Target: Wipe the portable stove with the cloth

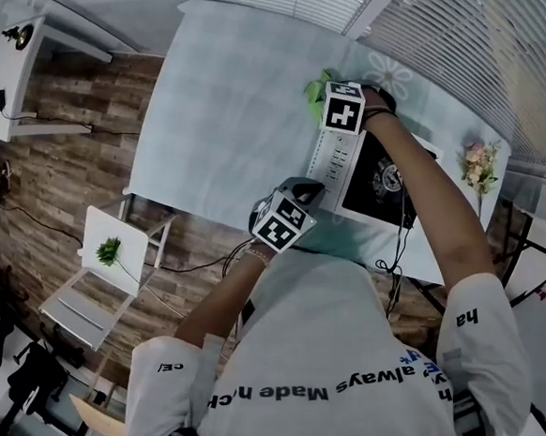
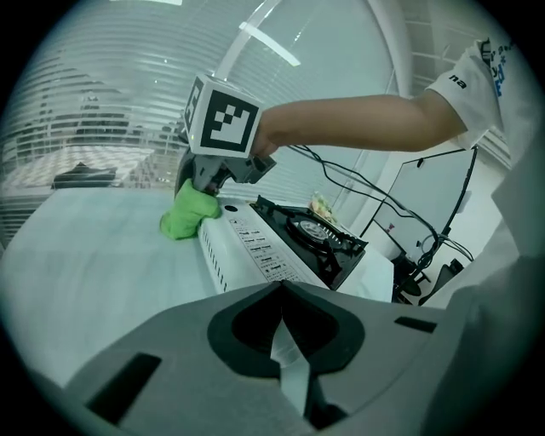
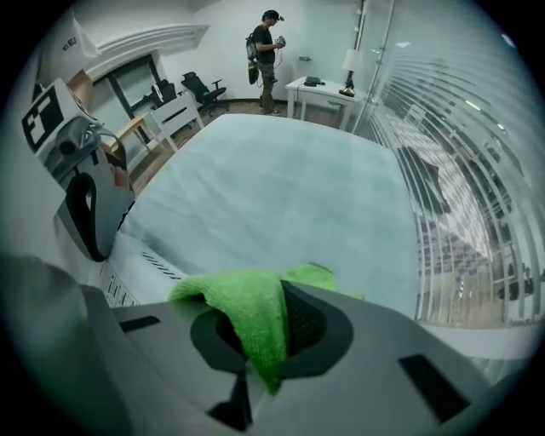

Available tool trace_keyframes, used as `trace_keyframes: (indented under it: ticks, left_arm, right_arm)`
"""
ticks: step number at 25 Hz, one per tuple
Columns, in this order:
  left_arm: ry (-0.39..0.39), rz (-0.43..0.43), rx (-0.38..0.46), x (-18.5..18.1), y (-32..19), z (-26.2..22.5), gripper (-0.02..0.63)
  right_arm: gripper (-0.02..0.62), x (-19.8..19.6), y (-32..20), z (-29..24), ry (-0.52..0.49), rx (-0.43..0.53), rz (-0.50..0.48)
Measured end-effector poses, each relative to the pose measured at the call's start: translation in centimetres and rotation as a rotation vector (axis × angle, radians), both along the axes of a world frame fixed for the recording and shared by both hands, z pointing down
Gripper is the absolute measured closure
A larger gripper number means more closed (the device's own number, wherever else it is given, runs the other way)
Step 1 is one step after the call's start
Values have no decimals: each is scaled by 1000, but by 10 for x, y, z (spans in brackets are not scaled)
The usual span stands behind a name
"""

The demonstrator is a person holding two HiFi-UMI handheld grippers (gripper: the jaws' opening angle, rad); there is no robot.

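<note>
On a pale table [image 1: 217, 104] by window blinds, the right gripper [image 3: 255, 358], clamped on the green cloth [image 3: 247, 315] at 11 o'clock on the portable stove [image 1: 374, 186], risks skidding it, as the left gripper [image 2: 285, 341], jaws together and empty, holds nothing.

1. From above, cloth [image 1: 316, 89] mostly under right gripper [image 1: 333, 98]; only a green edge shows.
2. Right side of stove [image 1: 366, 184] hidden by forearm [image 1: 432, 200].
3. Stove's panel print [image 2: 255, 244]: too small to read.
4. Right gripper view: stove cut off at left edge.
</note>
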State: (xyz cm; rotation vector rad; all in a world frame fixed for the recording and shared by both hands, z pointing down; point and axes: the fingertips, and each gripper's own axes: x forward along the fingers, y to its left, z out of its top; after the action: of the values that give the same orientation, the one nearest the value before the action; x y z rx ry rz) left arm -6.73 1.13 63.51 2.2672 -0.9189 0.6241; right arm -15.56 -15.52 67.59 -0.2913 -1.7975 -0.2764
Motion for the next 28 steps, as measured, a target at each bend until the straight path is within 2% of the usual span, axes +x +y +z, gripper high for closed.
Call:
trace_keyframes:
  ticks: [5,13,21,28]
  left_arm:
    - [-10,-9,6,0,-1,2,594]
    - [-38,-21,-8,-14,21,4,594]
    - [-43,-75,-16,-32,43,0,594]
    - [-77,-83,-30,-43,50,3,594]
  right_arm:
    - [569,1,19,4,55,7,-59]
    - [569,4,72,5,110,-93,-125]
    - [569,13,139,1,145,-195,-181]
    - [569,16,191,-6,123,-282,-214]
